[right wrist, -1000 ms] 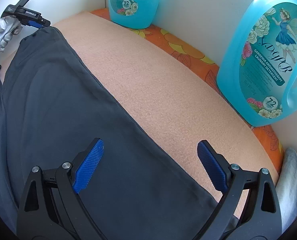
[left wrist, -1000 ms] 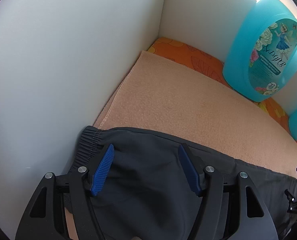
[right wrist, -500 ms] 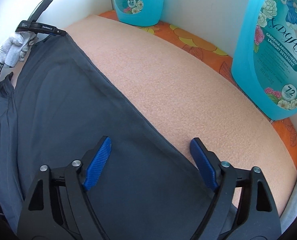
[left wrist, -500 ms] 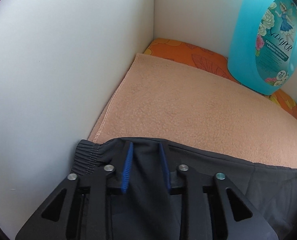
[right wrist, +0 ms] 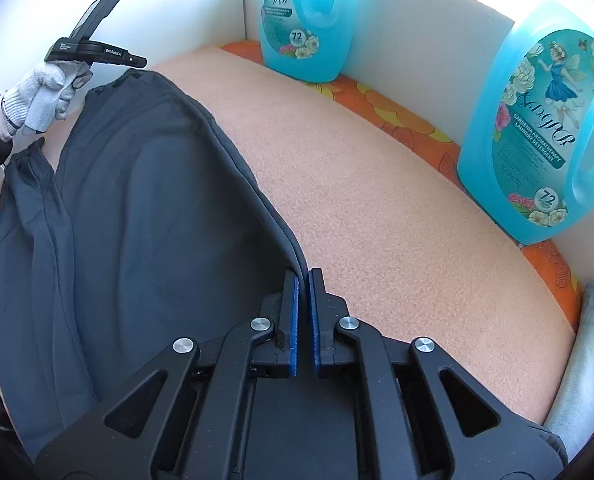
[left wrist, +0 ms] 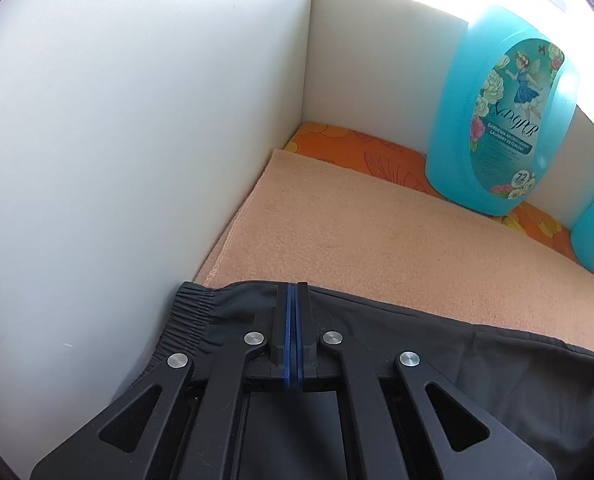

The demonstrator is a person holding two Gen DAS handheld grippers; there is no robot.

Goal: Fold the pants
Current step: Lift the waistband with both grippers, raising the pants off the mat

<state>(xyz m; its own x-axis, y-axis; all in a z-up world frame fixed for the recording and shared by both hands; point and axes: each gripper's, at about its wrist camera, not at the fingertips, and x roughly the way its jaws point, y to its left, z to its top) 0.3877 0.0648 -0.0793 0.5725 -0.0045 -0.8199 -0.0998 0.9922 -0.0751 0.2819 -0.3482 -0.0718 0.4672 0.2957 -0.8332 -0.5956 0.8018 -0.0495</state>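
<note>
Both jaws clamped on far edge of pants: left gripper at waistband, right gripper along leg; long axis spanned between.

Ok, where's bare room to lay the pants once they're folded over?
The peach blanket is bare between the pants' far edge and the two detergent bottles. Crowded along the back wall by the bottles; the pants fill the near side.
</note>
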